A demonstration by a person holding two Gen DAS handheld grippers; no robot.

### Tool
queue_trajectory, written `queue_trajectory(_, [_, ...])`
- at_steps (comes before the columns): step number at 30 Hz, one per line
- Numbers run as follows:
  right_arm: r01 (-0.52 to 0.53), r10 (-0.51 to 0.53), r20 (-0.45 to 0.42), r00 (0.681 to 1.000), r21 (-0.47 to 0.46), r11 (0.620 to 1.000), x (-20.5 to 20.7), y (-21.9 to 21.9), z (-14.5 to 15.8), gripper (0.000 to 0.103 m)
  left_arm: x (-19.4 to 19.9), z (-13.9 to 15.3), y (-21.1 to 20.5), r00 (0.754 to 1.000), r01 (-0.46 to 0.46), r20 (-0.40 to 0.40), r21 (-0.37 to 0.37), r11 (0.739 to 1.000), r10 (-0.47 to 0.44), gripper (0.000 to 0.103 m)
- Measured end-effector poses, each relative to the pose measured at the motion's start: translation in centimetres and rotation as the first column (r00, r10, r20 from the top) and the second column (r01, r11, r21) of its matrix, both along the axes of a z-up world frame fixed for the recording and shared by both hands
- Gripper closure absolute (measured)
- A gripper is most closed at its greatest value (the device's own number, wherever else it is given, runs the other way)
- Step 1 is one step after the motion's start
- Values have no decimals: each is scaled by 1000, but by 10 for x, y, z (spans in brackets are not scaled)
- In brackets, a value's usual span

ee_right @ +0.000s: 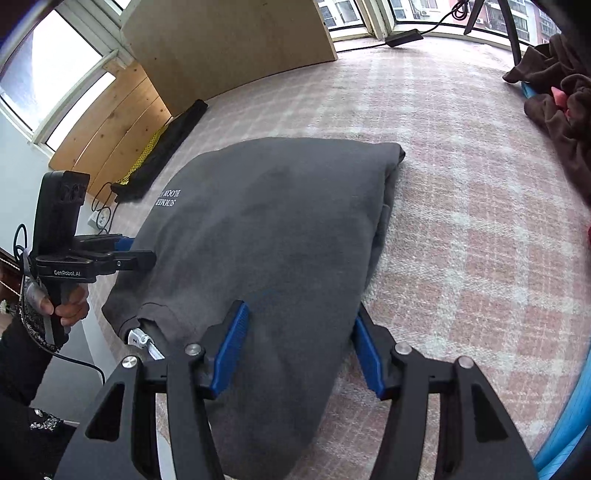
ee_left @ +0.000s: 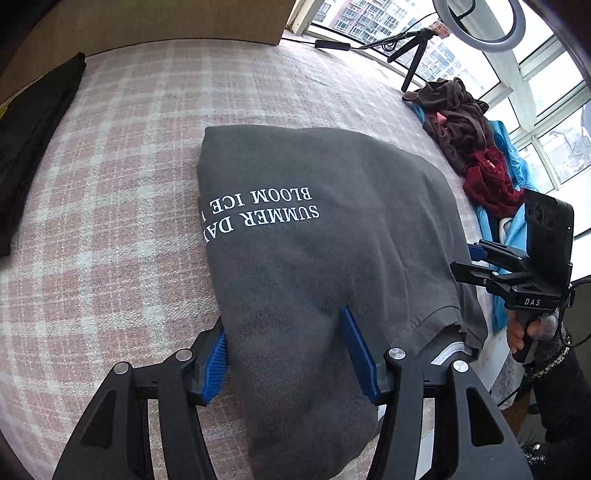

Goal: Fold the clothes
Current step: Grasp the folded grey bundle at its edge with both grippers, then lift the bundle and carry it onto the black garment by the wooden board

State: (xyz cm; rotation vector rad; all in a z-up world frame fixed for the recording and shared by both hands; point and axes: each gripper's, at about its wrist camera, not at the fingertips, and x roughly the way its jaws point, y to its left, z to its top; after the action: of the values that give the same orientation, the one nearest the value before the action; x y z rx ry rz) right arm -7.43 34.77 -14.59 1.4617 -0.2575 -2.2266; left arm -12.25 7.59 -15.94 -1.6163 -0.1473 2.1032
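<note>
left wrist view: one grey shirt (ee_left: 314, 229) (folded) between two spread grippers, left gripper (ee_left: 284, 354), right gripper (ee_left: 469, 262)

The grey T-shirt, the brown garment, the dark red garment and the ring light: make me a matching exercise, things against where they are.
Things:
1. grey T-shirt
2. brown garment
3. dark red garment
4. ring light

Places:
A. by the window
B. far end of the clothes pile
C. folded, mid-bed
D. on the blue cloth

Pairs: 1-C, 2-B, 3-D, 4-A
</note>
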Motion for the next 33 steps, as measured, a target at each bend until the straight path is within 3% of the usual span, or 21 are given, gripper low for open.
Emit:
queue_trajectory(4, [-24,24,-24,999,2,1000,1,-7,-1,47,1,-1,9,1000,-2,-28,-9,1000,2,56])
queue_trajectory(5, [-28,28,-30,999,2,1000,1,-8,-1,47,2,-1,11,999,2,-34,-9,1000,-2,63])
queue_trajectory(6, [-33,33,-36,999,2,999,1,-10,-1,51,2,-1,12,999,-3,-40,-5,1000,3,70])
queue_trajectory(7, [-36,35,-40,999,-3,999,1,-11,-1,66,1,-2,13,999,-10,-45,0,1000,10,71])
queue_trajectory(11, [-36,34,-47,998,-44,998,-3,-18,-4,81,3,0,11,997,-47,-56,35,998,48,83])
queue_trajectory(15, [-66,58,-86,995,-98,993,-3,-24,15,85,5,14,10,995,-61,-79,80,995,67,85])
queue_trajectory(22, [-133,107,-188,976,-131,982,-10,-50,73,86,2,72,3,978,-29,-204,99,995,49,86])
queue_trajectory(28, [-179,135,-287,949,-133,975,-26,-90,125,86,-6,126,-56,946,-53,-315,94,994,80,86])
queue_trajectory(33, [-222,168,-361,917,-113,968,-51,-162,158,86,-17,162,-135,912,-96,-392,75,993,118,86])
